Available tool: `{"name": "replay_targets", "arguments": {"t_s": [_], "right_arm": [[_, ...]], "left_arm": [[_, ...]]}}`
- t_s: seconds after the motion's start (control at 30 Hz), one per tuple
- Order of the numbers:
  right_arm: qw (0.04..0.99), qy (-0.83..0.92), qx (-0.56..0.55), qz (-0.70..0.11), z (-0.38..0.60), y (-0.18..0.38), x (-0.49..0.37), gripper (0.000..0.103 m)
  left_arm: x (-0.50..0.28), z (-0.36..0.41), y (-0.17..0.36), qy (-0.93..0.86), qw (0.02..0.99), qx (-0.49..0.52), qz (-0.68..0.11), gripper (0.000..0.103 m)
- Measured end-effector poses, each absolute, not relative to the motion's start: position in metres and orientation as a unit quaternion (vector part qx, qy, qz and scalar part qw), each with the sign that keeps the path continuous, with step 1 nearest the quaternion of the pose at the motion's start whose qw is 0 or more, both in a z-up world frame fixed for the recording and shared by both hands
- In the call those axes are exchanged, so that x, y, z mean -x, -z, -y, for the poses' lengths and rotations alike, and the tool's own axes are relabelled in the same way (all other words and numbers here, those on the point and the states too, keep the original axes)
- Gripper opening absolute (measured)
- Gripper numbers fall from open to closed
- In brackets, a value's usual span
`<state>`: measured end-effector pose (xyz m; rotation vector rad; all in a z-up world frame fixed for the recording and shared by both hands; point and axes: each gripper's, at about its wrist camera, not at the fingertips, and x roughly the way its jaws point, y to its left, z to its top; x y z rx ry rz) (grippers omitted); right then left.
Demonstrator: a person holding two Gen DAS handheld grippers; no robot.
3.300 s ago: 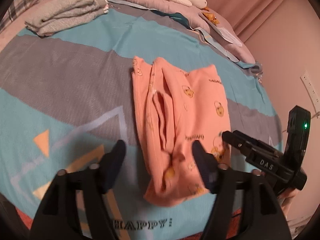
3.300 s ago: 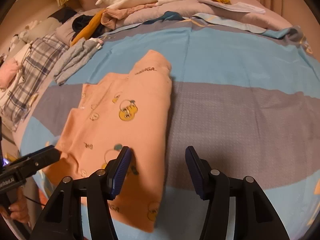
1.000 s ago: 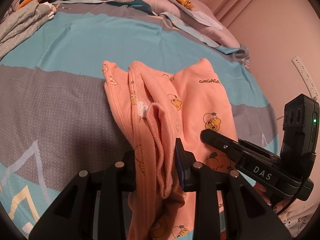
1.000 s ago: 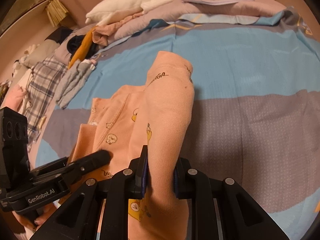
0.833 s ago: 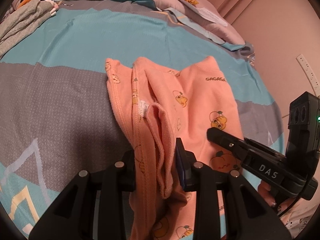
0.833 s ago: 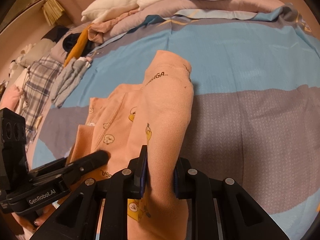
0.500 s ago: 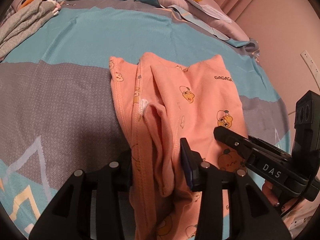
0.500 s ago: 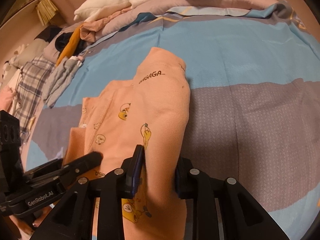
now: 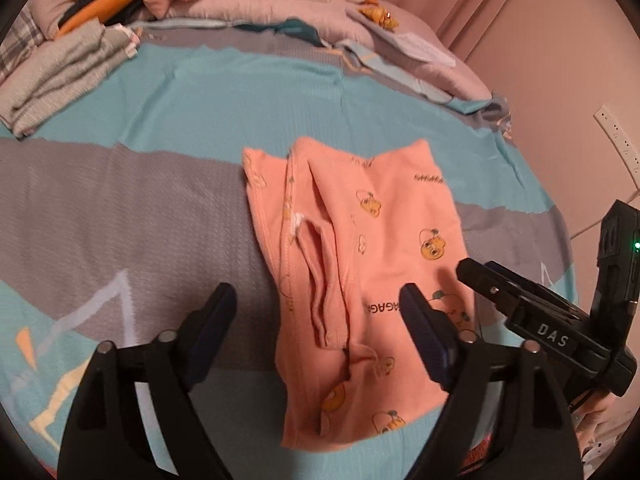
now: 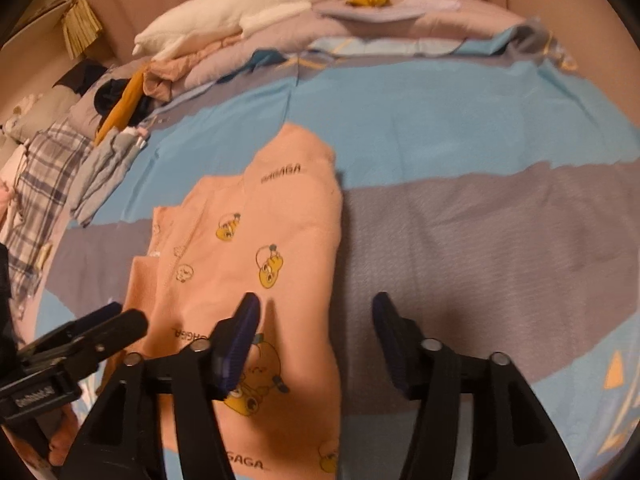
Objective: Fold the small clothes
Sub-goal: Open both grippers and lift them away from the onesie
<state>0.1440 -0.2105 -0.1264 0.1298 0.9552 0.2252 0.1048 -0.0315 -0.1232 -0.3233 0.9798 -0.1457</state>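
Released flat on the striped bedsheet, the peach duck-print cotton garment is cleared by both just-opened, empty grippers (left gripper, right gripper), and regrasping is judged necessary for another fold.

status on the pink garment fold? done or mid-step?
Done: the pink garment lies flat on the bedspread, folded into a narrow strip, sides tucked in. In hand: nothing; the left gripper and right gripper have just been opening and hang over it with empty jaws. Left: probably a crosswise fold, since it looks long.
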Motion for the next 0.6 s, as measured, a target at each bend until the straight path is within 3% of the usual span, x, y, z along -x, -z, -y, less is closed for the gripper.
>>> {"name": "replay_targets", "arguments": {"t_s": [0.23, 0.47, 0.6], "right_arm": [[0.91, -0.113, -0.051, -0.396, 0.212, 0.09, -0.121, 0.089], [0.931, -0.115, -0.038, -0.345, 0.202, 0.063, -0.101, 0.102], [0.934, -0.12, -0.029, -0.336, 0.197, 0.061, -0.093, 0.102]], "left_arm": [[-0.082, 0.019, 0.085, 0.063, 0.889, 0.162, -0.424, 0.102], [-0.059, 0.011, 0.05, 0.076, 0.903, 0.174, -0.386, 0.103], [-0.049, 0.011, 0.043, 0.063, 0.911, 0.154, -0.378, 0.103]]}}
